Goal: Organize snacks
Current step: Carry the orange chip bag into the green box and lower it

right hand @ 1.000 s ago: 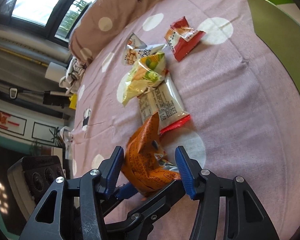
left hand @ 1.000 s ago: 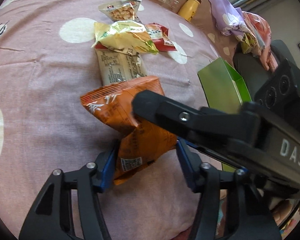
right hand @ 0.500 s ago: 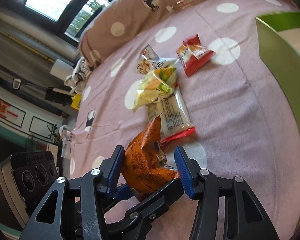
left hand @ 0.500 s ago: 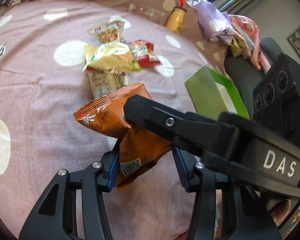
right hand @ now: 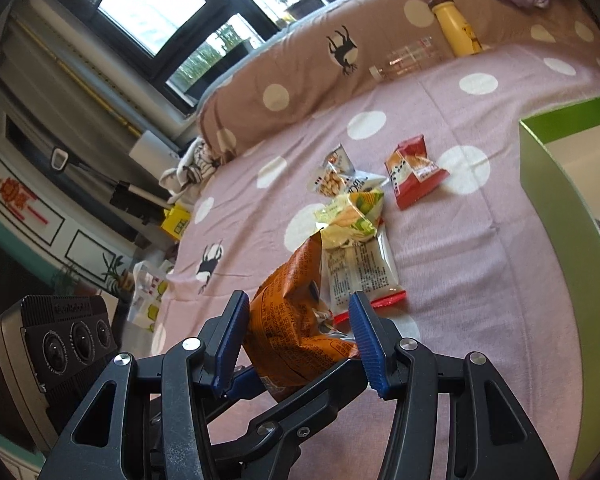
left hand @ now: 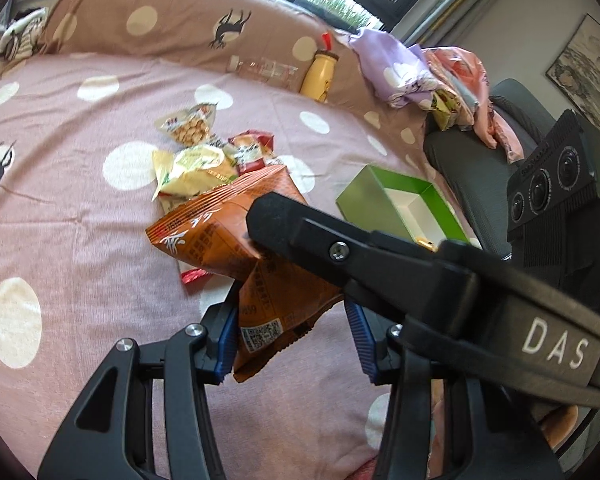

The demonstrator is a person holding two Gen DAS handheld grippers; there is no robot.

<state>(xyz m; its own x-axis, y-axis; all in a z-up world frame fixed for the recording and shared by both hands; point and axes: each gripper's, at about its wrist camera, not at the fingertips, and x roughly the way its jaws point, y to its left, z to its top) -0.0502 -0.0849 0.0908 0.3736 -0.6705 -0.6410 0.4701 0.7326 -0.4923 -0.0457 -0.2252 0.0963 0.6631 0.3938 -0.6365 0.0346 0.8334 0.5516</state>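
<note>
An orange snack bag (left hand: 216, 236) hangs crumpled above the pink dotted bed (left hand: 60, 208), held from two sides. My left gripper (left hand: 292, 332) is shut on its lower end with the barcode. Reaching in from the right, my right gripper (right hand: 298, 340) is shut on the orange snack bag (right hand: 292, 304); one of its fingers (left hand: 272, 216) lies across the bag's top. Below it, the left gripper's fingers (right hand: 300, 392) show. An open green box (left hand: 384, 200) stands on the bed to the right and fills the right edge as the green box (right hand: 560, 216).
More snacks lie beyond the bag: a yellow-green bag (right hand: 356, 216), a peanut pack (right hand: 334, 176), a red pack (right hand: 414, 172) and a white pack (right hand: 360, 276). A yellow bottle (left hand: 318, 76) leans on the brown bolster. A dark chair (left hand: 480, 160) with clothes stands right of the bed.
Both grippers have risen with the orange bag, lifting it off the bed. The left jaws narrowed onto its lower end. The views now tilt up toward the bolster and window.
</note>
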